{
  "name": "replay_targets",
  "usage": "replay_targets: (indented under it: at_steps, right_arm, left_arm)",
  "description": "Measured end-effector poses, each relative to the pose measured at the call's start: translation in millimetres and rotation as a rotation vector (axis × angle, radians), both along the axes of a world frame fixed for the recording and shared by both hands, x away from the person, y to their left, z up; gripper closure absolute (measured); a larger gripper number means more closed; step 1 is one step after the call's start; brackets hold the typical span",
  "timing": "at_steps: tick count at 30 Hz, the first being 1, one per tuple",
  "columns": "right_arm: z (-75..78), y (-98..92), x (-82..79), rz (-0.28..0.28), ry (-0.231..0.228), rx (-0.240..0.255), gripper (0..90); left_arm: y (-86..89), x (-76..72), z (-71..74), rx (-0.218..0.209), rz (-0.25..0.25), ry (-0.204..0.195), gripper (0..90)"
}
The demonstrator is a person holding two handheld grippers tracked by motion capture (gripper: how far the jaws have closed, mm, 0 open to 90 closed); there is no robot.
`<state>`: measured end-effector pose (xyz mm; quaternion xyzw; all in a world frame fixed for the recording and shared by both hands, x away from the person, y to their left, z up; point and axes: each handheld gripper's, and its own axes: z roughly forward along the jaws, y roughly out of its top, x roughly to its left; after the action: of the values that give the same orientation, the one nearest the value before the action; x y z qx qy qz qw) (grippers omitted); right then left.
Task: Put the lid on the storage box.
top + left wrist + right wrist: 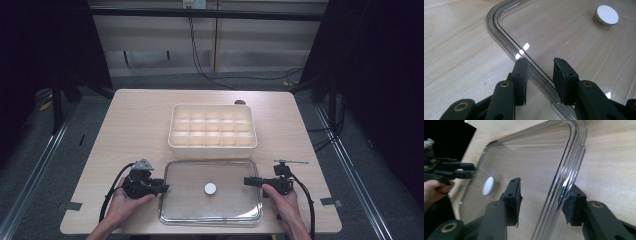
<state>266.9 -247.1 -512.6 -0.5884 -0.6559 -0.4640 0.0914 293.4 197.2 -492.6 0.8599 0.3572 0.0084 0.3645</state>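
A clear rectangular lid (190,205) with a round white knob (210,188) lies flat at the front of the wooden table (140,115). My left gripper (165,188) is at the lid's left edge. In the left gripper view its jaws (540,66) stand apart with the lid's raised rim (506,37) running between them and a gap at the pads. My right gripper (246,181) is at the lid's right edge. In the right gripper view it (544,195) straddles the rim (564,170), one jaw over the lid and the other seen through the rim, with a visible gap.
A cream box (212,144) with several empty compartments stands just behind the lid. A small dark round object (240,102) lies behind the box. Tape marks (72,205) sit near the table's front corners. A dark floor and cables surround the table.
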Motion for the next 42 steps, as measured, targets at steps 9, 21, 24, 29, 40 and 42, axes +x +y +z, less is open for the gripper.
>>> replay_targets:
  at_steps: [9,21,24,29,40,42]
  right_arm:
    - [0.6,-1.2,2.4,-0.021,-0.038,-0.010,63.0]
    - [4.7,-4.5,-3.0,-0.033,-0.102,-0.013,70.2]
    - [3.1,-6.9,-2.3,-0.028,-0.092,0.029,70.4]
    - [4.2,-1.8,-2.3,0.002,-0.096,0.075,67.4]
    - [7.1,1.9,7.8,0.038,-0.122,0.122,69.3]
    - [8.7,1.8,6.7,0.041,-0.147,0.121,70.0]
  left_arm:
    - [0.3,0.2,-0.4,-0.002,0.011,-0.006,61.3]
    - [2.8,0.6,-0.9,-0.007,0.038,-0.014,42.5]
    - [6.3,1.6,-1.1,0.001,0.039,-0.030,52.0]
    - [6.3,1.6,-0.5,0.022,0.026,-0.040,54.0]
    - [5.7,3.3,-1.5,-0.011,0.017,-0.021,51.7]
    - [5.4,3.4,-1.6,-0.018,0.014,-0.013,48.4]
